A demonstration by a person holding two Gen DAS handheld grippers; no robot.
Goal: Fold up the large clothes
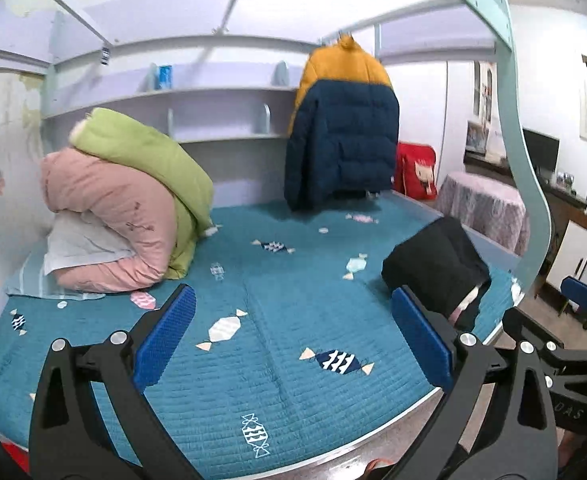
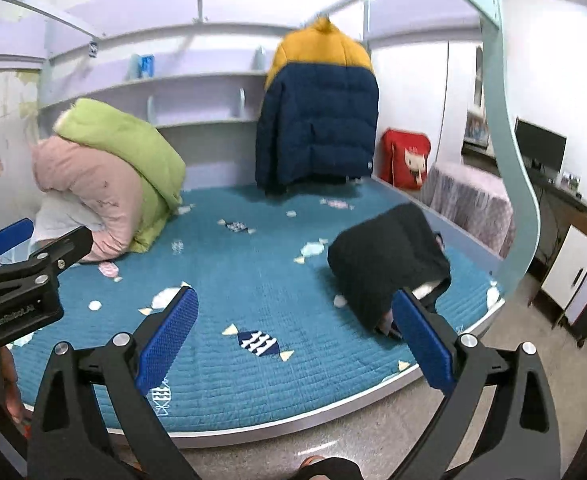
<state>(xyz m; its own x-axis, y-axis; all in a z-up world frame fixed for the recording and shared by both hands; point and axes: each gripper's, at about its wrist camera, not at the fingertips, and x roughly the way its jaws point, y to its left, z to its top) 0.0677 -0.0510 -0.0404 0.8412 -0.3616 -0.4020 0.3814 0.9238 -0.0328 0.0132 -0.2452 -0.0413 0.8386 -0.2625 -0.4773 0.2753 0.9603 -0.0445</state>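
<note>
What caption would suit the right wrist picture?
Open right gripper hovers over a teal bedspread, facing a folded black garment and a hanging yellow-and-navy puffer jacket.

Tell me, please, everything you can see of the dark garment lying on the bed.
The black garment is a thick, soft-looking piece, seemingly fleece or knit, bundled into a rounded, compact heap rather than spread flat. A pale patch, perhaps a lining or label, shows at its lower near edge. It rests on the teal quilted bed cover, near the bed's right-hand edge, apart from the hanging jacket and the pillows. Neither tool touches it: the right tool is open just in front of it, the left tool open too.
</note>
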